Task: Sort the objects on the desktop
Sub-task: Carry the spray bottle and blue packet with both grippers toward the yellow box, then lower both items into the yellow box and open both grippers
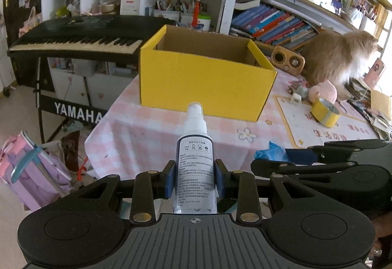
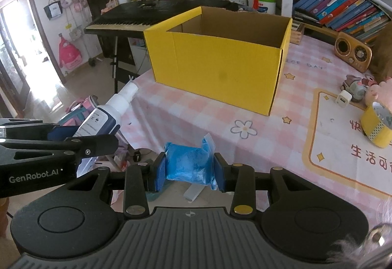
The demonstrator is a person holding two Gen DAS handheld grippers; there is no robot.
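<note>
My left gripper [image 1: 195, 177] is shut on a white and navy spray bottle [image 1: 194, 161], held above the near edge of the pink checked table, nozzle pointing at the open yellow cardboard box [image 1: 203, 78]. The bottle [image 2: 103, 117] and left gripper [image 2: 61, 139] also show at the left of the right wrist view. My right gripper [image 2: 189, 168] is shut on a blue plastic packet [image 2: 188, 162], above the table in front of the yellow box [image 2: 220, 68]. The box looks empty where its inside shows.
A yellow tape roll [image 2: 377, 124], a white charger [image 2: 344, 98], small toys [image 2: 355, 87] and a wooden radio [image 2: 352, 51] lie on the table's right side. A fluffy cat [image 1: 340, 53] sits at the far right. A Yamaha keyboard [image 1: 76, 41] stands left of the table.
</note>
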